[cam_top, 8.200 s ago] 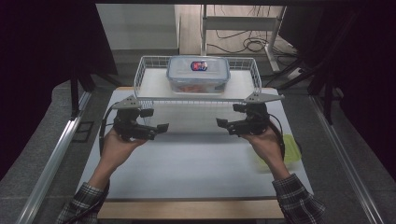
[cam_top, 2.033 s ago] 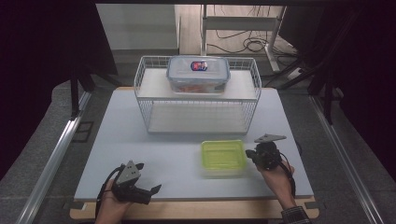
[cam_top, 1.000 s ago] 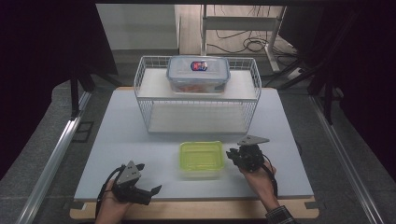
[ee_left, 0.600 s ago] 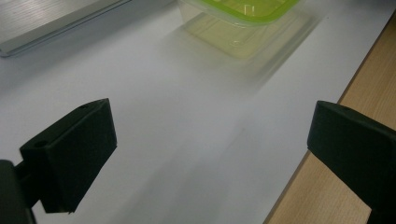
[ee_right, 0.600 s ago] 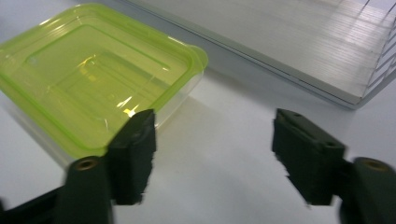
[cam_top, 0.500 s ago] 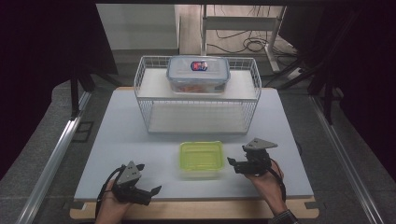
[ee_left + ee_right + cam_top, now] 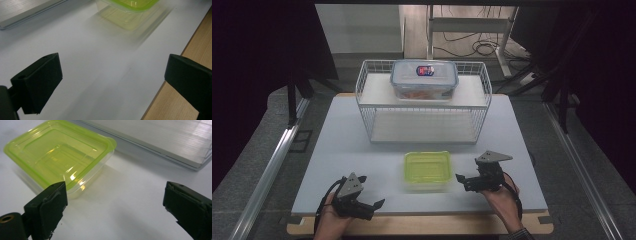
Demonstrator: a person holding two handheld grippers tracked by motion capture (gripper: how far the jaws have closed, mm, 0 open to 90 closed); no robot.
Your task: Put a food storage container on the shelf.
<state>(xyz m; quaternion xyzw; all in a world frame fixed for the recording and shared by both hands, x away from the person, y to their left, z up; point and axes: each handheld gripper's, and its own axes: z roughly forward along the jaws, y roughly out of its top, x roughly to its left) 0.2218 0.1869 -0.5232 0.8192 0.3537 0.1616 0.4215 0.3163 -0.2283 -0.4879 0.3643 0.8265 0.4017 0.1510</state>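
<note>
Right claw (image 7: 468,181) has just been opening, and its jaws now stand wide apart with nothing between them; from where I sit, that reads as a release. A second ago it sat against the right edge of the green-lidded container (image 7: 427,168), and now I see it drawn back just beside that edge, no longer touching. In the right gripper view the container (image 7: 61,157) rests flat on the white counter (image 7: 120,202), its near corner just past my left jaw. It lies in front of the wire basket (image 7: 424,102), which holds a clear lidded box (image 7: 425,80) on its upper shelf. My left claw (image 7: 371,206) waits at the counter's near edge, jaws spread and empty, well apart from the container. I judge the placing done; what remains is probably lifting the container into the basket.
</note>
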